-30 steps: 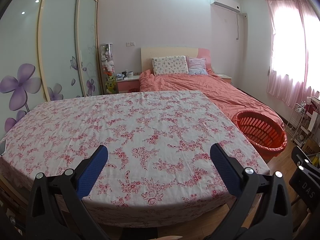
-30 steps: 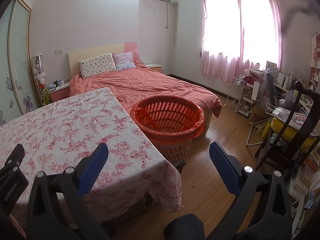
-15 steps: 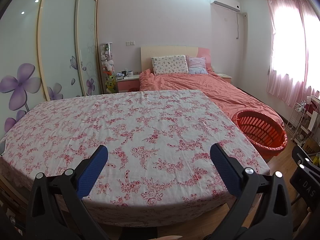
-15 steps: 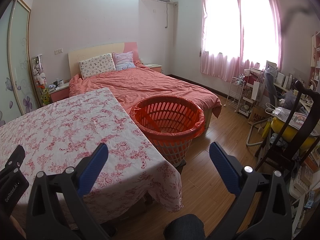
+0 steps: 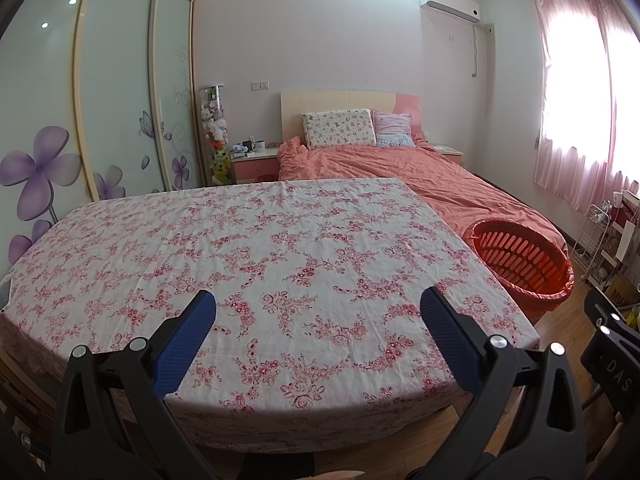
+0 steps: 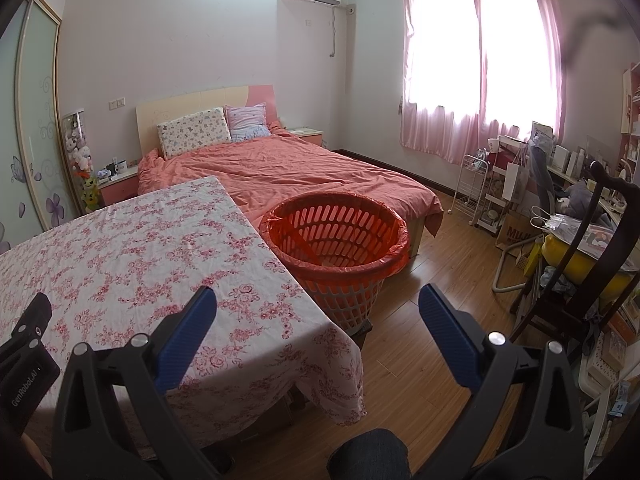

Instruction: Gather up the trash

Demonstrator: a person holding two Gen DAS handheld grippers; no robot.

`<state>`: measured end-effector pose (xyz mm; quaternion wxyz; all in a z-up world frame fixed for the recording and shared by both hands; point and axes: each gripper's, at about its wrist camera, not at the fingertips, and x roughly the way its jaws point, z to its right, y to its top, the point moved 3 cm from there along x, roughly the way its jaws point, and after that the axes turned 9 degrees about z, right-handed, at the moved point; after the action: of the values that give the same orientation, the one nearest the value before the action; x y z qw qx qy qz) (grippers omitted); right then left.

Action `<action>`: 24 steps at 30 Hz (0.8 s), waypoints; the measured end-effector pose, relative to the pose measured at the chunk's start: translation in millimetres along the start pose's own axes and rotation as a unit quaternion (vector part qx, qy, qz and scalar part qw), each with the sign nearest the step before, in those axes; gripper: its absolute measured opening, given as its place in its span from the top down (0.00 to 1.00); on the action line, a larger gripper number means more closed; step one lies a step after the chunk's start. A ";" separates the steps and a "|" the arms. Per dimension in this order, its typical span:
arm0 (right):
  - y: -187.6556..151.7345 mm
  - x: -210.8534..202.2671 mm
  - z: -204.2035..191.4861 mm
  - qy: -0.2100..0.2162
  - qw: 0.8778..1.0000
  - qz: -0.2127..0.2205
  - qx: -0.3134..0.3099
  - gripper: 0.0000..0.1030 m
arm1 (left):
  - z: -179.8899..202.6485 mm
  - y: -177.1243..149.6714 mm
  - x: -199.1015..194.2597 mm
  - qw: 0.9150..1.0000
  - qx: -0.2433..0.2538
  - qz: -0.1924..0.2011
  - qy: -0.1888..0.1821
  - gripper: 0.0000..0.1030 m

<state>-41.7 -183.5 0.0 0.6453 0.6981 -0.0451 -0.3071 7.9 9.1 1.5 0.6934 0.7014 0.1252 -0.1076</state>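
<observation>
Tongs (image 6: 318,304) agape before upright basket (image 6: 336,240)

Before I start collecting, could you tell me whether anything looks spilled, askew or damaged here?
Nothing stands out. The floral tablecloth lies flat, and the orange basket stands upright beside the table with its liner in place. Both grippers are open and empty.

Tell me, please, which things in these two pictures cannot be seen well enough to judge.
- Bottom of the orange basket: left wrist view, the table edge and the basket's near wall hide it; right wrist view shows it only partly.
- Items on the nightstand: too small in both views.
- Floor under the table: the floral tablecloth covers it.
- Clutter on the desk: right wrist view, blurred and cut by the edge.
</observation>
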 end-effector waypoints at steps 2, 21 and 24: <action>-0.1 0.3 0.0 0.000 1.000 0.000 0.000 0.04 | 0.3 -1.1 0.1 1.000 0.000 -0.001 -0.001 0.02; 0.5 0.0 -0.1 0.000 1.000 0.000 0.000 0.04 | 0.0 -0.7 0.4 1.000 0.000 -0.002 0.000 0.02; 0.7 0.0 -0.1 0.000 1.000 0.000 0.000 0.04 | -0.3 -1.6 -0.3 1.000 0.000 -0.002 0.001 0.02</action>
<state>-41.4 -183.6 0.7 0.6452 0.6980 -0.0452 -0.3073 7.1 9.4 0.1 0.6929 0.7014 0.1271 -0.1087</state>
